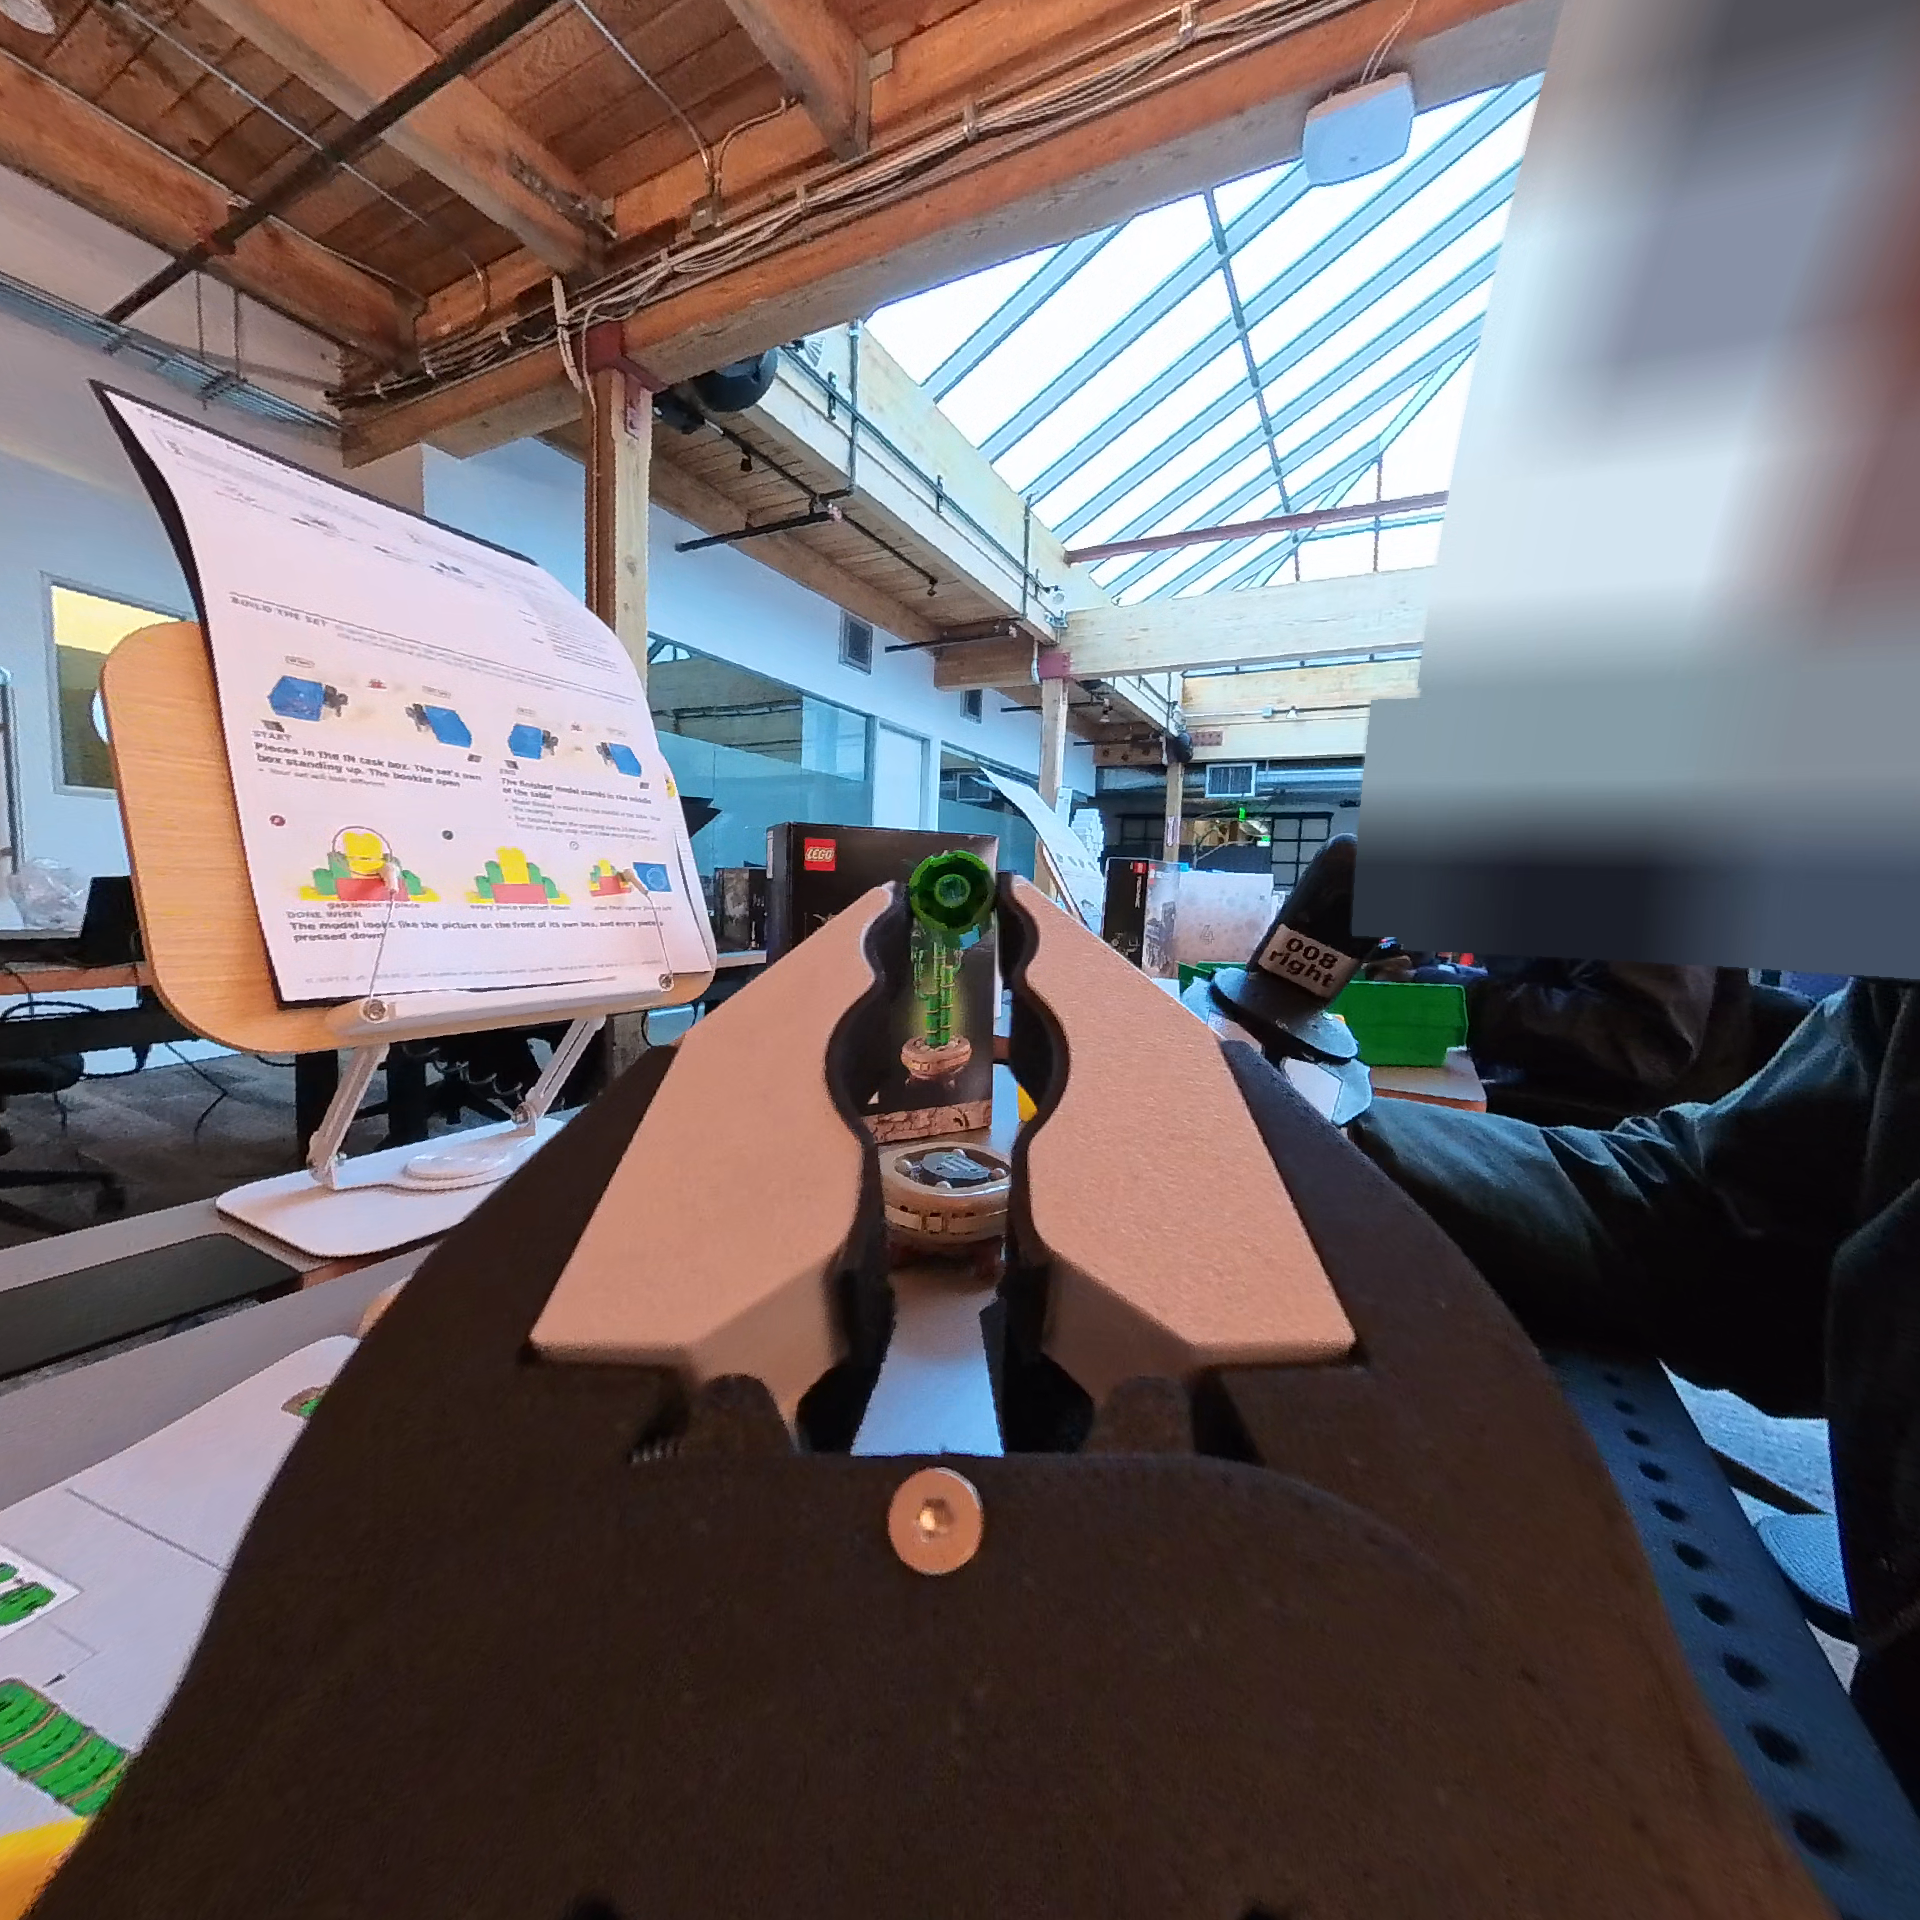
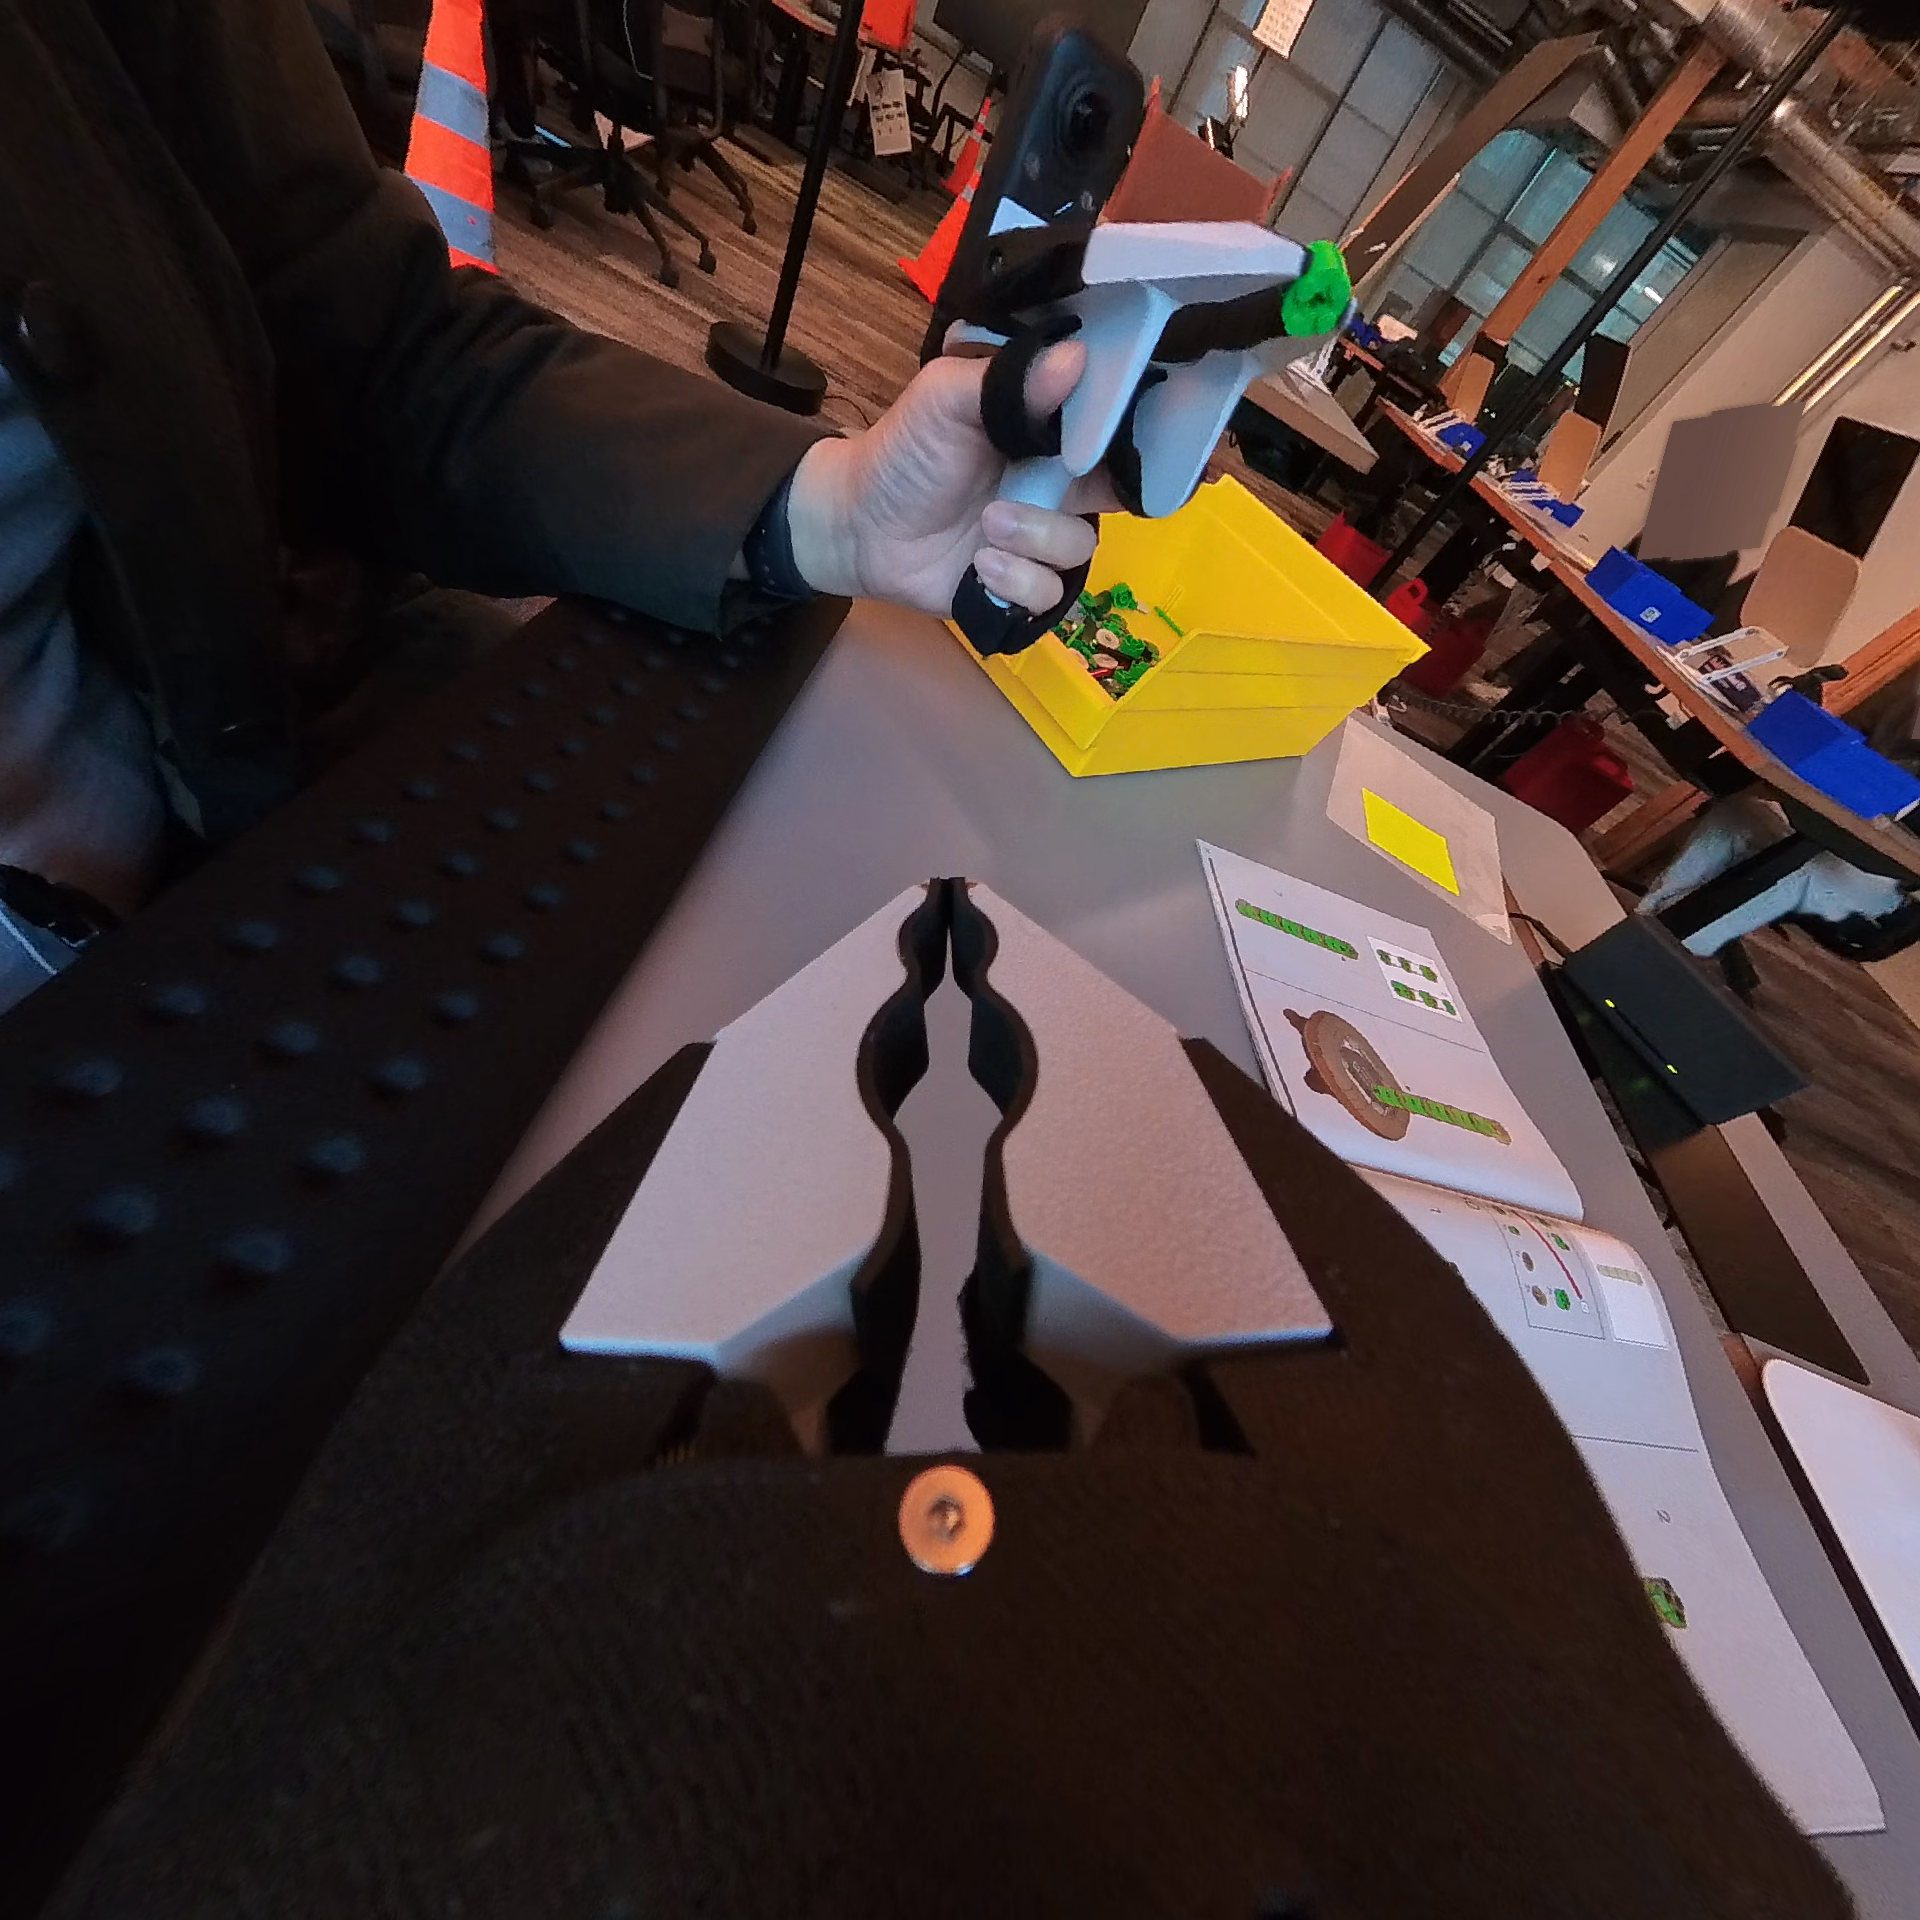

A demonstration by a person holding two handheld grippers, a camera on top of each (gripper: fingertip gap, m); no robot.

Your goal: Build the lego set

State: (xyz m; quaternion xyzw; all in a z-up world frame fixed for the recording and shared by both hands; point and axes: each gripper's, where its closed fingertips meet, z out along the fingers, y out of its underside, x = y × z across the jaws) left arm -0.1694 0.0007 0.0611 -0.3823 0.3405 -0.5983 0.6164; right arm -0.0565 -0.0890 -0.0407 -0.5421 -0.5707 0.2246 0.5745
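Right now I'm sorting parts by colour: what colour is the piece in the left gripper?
Bright green piece, clearest in the left wrist view.

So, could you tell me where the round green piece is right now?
The green piece sits pinched at the left gripper's fingertips, raised above the yellow bin.

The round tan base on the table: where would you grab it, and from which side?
Probably across the outer rim of the base, coming from above with a finger on either side. It lies flat, round and shallow, and the left gripper already holds a green piece.
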